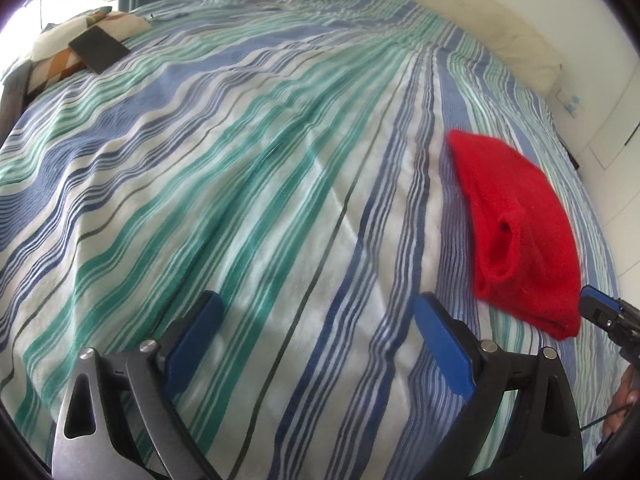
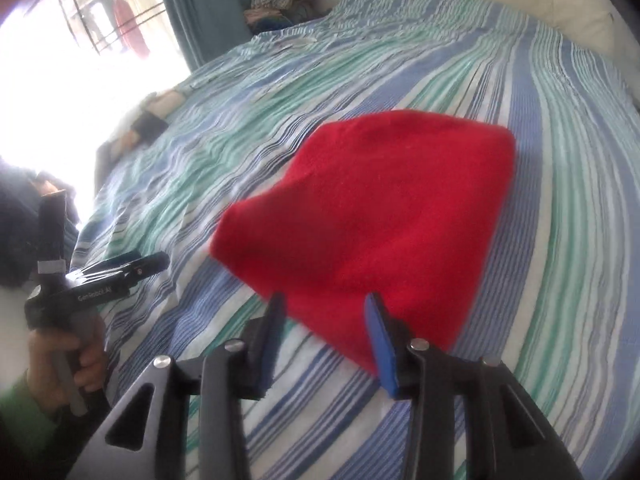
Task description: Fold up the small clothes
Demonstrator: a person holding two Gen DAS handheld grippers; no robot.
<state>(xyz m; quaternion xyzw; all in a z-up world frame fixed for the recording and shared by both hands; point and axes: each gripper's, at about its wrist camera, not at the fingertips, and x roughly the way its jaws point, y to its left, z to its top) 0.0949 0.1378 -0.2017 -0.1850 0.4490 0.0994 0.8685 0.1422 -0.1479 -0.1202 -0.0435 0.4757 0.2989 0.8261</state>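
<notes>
Striped bedsheet [image 1: 240, 184] is lying wide and bare ahead of the left gripper [image 1: 316, 320]. Red garment [image 2: 372, 216] is sitting just beyond the right gripper [image 2: 325, 312]; pillow [image 1: 76, 40] with a dark phone [image 1: 99, 49] is occupying the far corner.

Folded garment [image 1: 520, 224] lies on bed [image 1: 240, 160] nr its right edge. Left gripper [image 1: 316, 332] over bed's middle, left of garment; right gripper [image 2: 324, 328] at garment's nr edge. Phone [image 1: 99, 49] on pillow [image 1: 52, 56], far-left corner.
</notes>
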